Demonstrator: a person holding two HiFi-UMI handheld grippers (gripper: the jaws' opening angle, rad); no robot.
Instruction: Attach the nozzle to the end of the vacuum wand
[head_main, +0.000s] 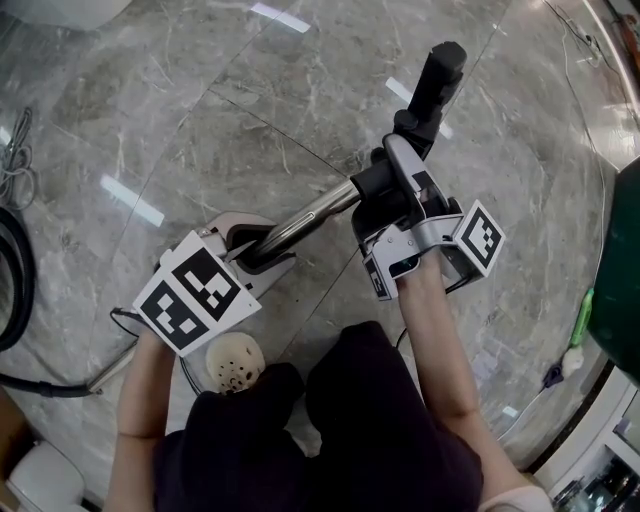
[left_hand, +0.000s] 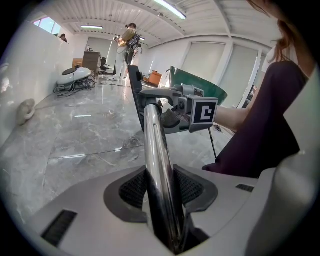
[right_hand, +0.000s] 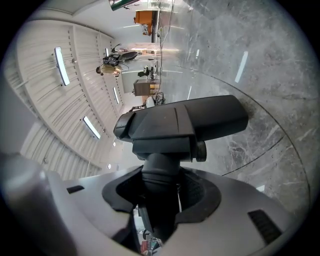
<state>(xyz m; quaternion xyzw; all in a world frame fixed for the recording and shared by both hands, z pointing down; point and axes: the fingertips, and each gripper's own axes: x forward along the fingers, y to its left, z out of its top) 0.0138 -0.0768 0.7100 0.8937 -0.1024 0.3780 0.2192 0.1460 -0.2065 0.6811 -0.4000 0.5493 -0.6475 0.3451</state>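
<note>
Left claw (left_hand: 162, 200): jaws part-way closed and clamped on the chrome wand (left_hand: 157, 150), ribbed pads bearing on both sides of the tube. The tube runs straight out from the jaws along the claw's own line. This grip reads as an anchor that fixes the wand's axis so the other hand has something to push against.

Right claw (right_hand: 160, 200): jaws about half closed, gripping the round black neck of the nozzle (right_hand: 180, 125). The nozzle's broad head stands just beyond the fingertips and crosswise to them. Holding by the neck leaves the head free and gives leverage for a push or a twist.

Position of the task item: the nozzle sits at the wand's far end from the left claw, its black collar meeting the chrome. Whether it is fully seated cannot be confirmed. Judgement: joining is in hand or only just complete.

Clearances: the two claws are well apart along the tube. Beyond the nozzle head lies open marble floor (head_main: 200, 120). Behind both claws, the person's dark-clothed knees (head_main: 350, 400) limit any pull-back. A black hose (head_main: 18, 290) lies well outboard of the left claw, and a green object (head_main: 618, 270) well outboard of the right. Neither encroaches.
</note>
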